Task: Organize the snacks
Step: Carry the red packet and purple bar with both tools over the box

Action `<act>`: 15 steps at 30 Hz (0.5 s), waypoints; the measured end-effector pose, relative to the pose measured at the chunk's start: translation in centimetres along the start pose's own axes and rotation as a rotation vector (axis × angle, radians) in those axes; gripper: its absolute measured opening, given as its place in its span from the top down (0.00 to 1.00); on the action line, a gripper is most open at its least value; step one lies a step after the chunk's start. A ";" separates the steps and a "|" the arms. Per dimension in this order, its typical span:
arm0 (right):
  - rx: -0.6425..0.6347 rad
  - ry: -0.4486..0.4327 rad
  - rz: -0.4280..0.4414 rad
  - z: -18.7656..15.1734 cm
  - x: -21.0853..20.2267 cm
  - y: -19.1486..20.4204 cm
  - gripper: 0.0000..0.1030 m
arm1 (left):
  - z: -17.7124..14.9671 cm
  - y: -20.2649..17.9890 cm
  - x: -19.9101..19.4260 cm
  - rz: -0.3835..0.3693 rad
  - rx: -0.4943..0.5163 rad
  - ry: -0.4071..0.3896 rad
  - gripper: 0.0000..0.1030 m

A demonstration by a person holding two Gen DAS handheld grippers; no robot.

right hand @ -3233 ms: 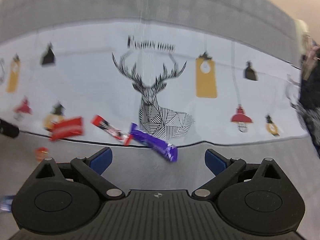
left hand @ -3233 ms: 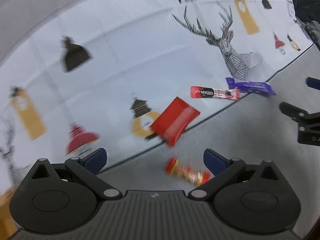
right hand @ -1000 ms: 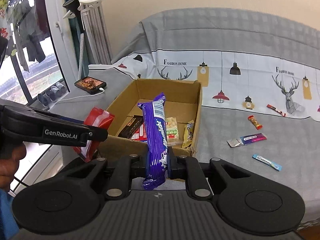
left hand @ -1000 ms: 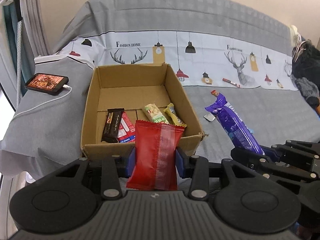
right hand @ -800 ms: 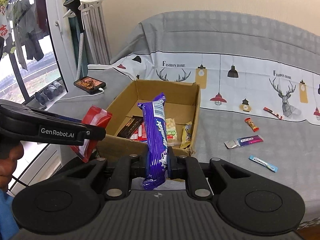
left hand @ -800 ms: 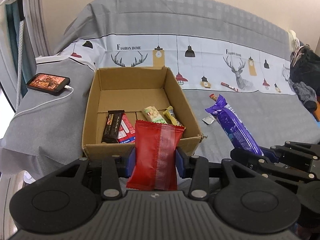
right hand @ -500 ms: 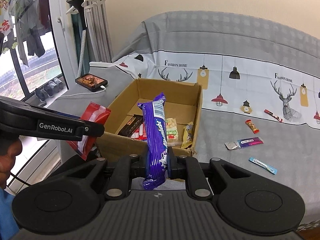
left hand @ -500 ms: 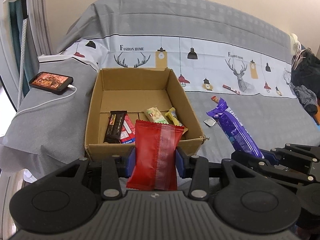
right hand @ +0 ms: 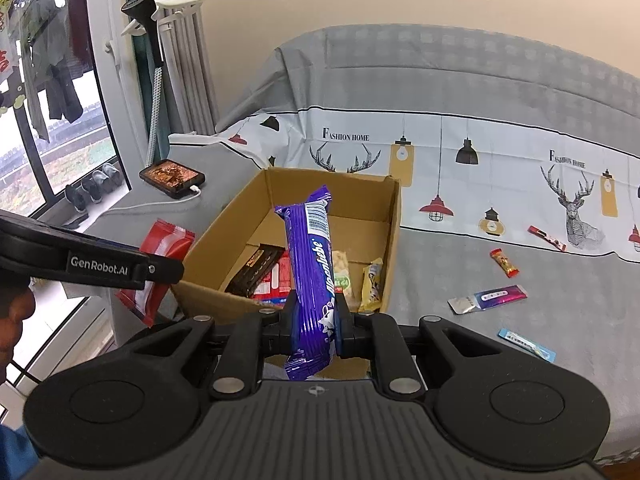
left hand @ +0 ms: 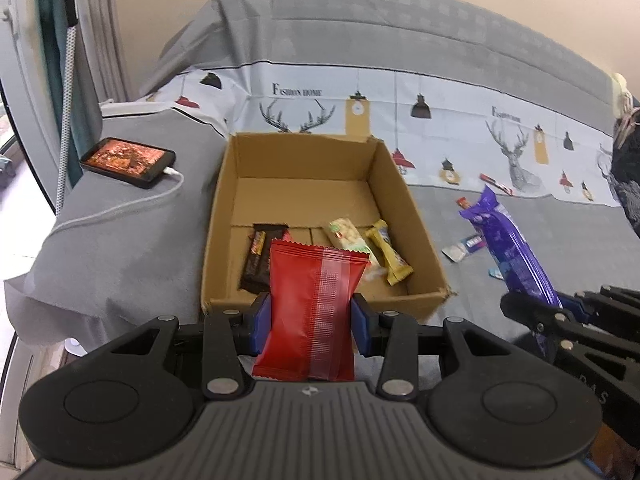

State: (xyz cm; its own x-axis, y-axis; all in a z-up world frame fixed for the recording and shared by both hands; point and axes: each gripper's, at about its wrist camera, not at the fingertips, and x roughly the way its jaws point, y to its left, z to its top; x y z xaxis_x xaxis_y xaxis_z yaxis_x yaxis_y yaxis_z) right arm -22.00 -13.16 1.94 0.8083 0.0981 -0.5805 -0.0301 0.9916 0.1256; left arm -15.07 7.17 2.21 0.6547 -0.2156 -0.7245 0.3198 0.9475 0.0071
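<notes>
Two snacks are in the air at once, one in each gripper, and both are held on the near side of the cardboard box [left hand: 416, 216]. The left gripper [left hand: 310, 322] is clamped on a red packet [left hand: 312, 312], which stands upright between the blue pads with its crimped top edge just in front of the box's near wall. The right gripper [right hand: 314, 322] is closed tight on a purple chocolate bar [right hand: 314, 276], also held upright, its top end leaning over the open box.

Inside the box lie a dark brown bar [left hand: 258, 256], a pale green-and-white pack [left hand: 348, 236] and a yellow wrapped bar [left hand: 390, 256], all gathered at the near end; the far half is bare cardboard. Out on the grey bedcover [right hand: 520, 360], well apart from the box, some small items are not yet collected: a silver-and-purple sachet [right hand: 488, 296], a blue sachet [right hand: 526, 344], a small red-and-yellow stick [right hand: 504, 263] and a red stick [right hand: 546, 238]. A phone [left hand: 128, 157] on its cable lies off to the left of the box.

To my eye the step in hand is carrying both to the box for dropping. Next, each gripper needs to travel forward past the near wall until its snack hangs over bare floor, then let go, preferably one after the other so the two tools don't knock together.
</notes>
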 end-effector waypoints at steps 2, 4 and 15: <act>0.002 0.005 0.000 0.4 0.5 0.0 0.84 | 0.7 0.4 0.3 0.008 -0.008 -0.006 0.55; 0.000 0.010 0.001 0.8 1.0 0.0 0.84 | 1.5 0.6 0.8 0.014 -0.014 -0.006 0.55; -0.005 0.035 0.013 2.8 4.9 0.2 0.84 | 5.2 1.5 4.1 0.015 -0.032 0.012 0.55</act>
State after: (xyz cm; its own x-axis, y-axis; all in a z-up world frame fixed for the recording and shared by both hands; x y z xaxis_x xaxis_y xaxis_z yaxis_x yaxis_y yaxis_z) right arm -16.40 -12.68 1.34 0.7868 0.1134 -0.6067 -0.0434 0.9907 0.1289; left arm -8.30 6.44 2.85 0.6511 -0.1987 -0.7326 0.2878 0.9577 -0.0040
